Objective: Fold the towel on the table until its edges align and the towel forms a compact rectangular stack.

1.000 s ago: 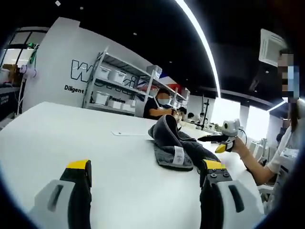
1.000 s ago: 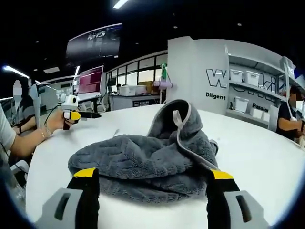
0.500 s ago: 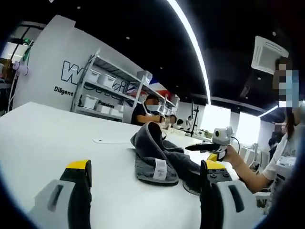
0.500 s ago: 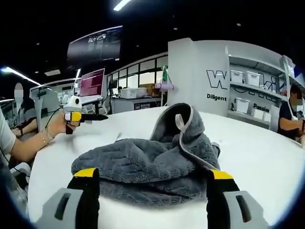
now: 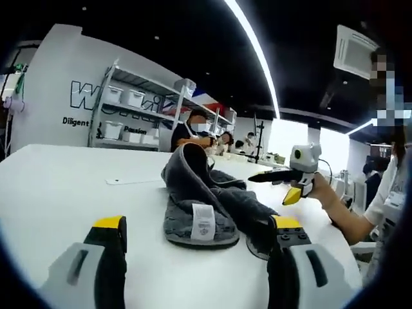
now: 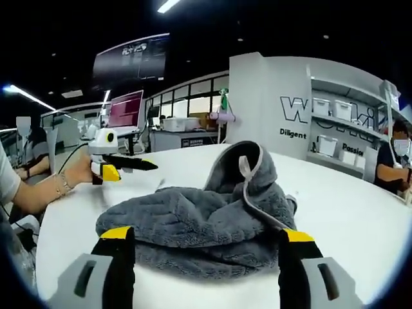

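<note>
- The grey towel point(image 6: 199, 215) is lying crumpled in a heap on the white table point(image 5: 58, 187), one corner standing up, still unfolded.
- The left gripper point(image 5: 196, 257) is closing in on the towel's labelled edge, jaws spread wide and empty.
- The right gripper point(image 6: 206, 257) is hovering just before the heap, jaws apart, gripping nothing.
- Both are approaching; no fold is yet being made.
</note>
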### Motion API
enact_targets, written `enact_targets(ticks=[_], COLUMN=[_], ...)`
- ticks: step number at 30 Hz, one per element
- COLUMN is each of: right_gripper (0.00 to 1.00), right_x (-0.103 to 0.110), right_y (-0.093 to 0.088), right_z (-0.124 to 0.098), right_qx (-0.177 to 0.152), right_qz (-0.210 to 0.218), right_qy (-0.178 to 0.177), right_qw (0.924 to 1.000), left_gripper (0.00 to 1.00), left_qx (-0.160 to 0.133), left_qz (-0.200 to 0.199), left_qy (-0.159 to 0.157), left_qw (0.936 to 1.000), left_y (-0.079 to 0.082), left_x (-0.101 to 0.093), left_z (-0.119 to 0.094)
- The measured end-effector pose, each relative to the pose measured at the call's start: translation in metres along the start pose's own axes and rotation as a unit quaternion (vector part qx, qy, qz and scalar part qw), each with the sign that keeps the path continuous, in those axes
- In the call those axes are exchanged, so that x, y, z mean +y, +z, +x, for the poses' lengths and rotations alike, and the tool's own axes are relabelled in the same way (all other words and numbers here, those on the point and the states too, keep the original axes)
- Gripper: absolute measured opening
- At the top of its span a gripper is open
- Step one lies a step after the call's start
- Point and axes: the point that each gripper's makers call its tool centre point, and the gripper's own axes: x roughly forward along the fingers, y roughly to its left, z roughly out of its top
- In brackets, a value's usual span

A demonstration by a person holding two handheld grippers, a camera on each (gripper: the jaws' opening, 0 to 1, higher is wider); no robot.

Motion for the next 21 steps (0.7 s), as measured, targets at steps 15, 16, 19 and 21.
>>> enact_targets(ticks=[15,16,19,21], right_gripper=[0.95,0.95,0.95,0.94], right_x=[-0.001,-0.001,0.000,0.000], right_y=[0.003,0.003,0.004,0.005], right_z=[-0.001,-0.002,-0.002,-0.003], right_qx=[-0.003,-0.004,-0.005,-0.007], right_qz=[-0.012,-0.012,-0.012,-0.012], right_qy=[-0.003,-0.003,-0.003,-0.003], right_qw=[0.9999,0.9999,0.9999,0.9999], left_gripper=[0.75,0.71,0.55,0.49], left_qx=[0.061,0.064,0.069,0.084], left_qz=[0.048,0.051,0.060,0.084], left_qy=[0.001,0.001,0.004,0.008], left_qw=[0.9970,0.9967,0.9958,0.9929], left_y=[-0.025,-0.025,-0.027,-0.030], left_x=[-0.009,-0.010,-0.012,-0.012], left_z=[0.038,0.039,0.038,0.037])
